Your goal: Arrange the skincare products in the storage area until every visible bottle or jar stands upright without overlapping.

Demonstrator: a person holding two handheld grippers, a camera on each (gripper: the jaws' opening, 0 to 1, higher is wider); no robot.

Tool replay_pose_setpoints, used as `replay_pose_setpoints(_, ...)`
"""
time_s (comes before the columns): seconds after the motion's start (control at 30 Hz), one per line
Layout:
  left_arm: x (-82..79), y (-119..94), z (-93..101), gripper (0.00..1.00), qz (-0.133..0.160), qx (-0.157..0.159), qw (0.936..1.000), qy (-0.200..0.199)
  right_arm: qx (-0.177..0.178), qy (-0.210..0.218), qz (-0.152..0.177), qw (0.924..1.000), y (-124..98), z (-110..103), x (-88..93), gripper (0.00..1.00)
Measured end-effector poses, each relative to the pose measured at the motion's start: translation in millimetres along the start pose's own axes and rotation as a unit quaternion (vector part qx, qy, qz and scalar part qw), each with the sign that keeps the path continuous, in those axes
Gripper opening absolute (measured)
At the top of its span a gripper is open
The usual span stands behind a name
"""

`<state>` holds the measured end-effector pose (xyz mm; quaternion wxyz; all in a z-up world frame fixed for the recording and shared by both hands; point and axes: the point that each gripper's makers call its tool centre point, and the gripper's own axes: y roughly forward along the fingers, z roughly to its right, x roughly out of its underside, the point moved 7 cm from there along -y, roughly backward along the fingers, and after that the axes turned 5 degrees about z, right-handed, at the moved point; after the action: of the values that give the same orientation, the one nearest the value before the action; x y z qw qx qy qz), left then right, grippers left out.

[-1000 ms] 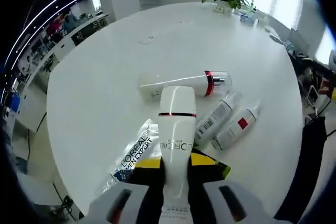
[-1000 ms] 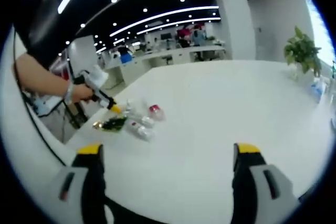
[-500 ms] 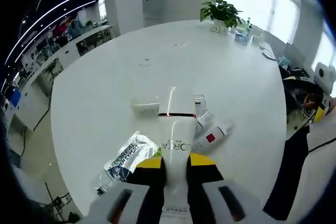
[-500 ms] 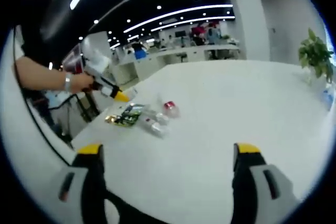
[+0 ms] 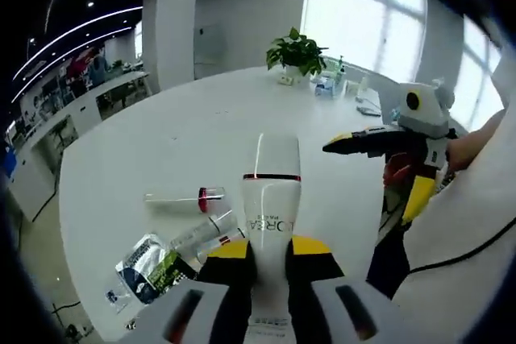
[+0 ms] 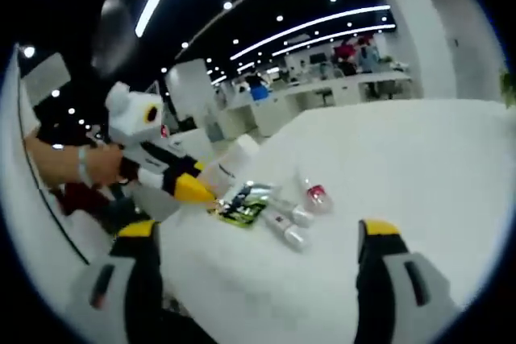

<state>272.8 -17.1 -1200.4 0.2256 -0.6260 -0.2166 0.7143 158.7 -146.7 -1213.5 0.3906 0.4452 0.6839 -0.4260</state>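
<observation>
the left hand-held gripper [image 5: 270, 267] is clamped on a white l'oreal tube [image 5: 271, 199], holding it up above the white round surface [image 5: 161, 151]. below it, on the near left of the surface, lie a clear bottle with a red band [image 5: 184, 197], two small white bottles [image 5: 211, 235] and a foil sachet [image 5: 143, 262]. the right hand-held gripper [image 6: 258, 255] hangs over the surface with its jaws spread wide and nothing between them.

A white L'Oréal tube [image 5: 270, 223] with a red band stands at centre frame, lifted clear of the bench. At lower left, a red-capped clear bottle [image 5: 179, 197], two slim bottles [image 5: 203, 237] and a foil sachet [image 5: 139, 262] lie flat.
</observation>
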Motion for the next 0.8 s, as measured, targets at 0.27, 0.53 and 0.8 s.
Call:
replay_pose_setpoints(0.27,-2.1,4,34.7,0.13,0.063,0.052,0.9965,-0.016,-0.155,-0.004,-0.046,0.9869,5,-26,-8.9,0.98)
replay_pose_setpoints(0.53,-14.0,3,53.6,0.14,0.112,0.079,0.9886,-0.063,-0.193,0.124,0.024,0.9731,-8,-26,-38.6,0.79)
replay_pose_setpoints(0.8,-23.3,-34,38.7,0.14,0.097,0.133,0.9843,-0.064,-0.253,0.181,0.094,0.9456,22,-44,-62.8,0.51)
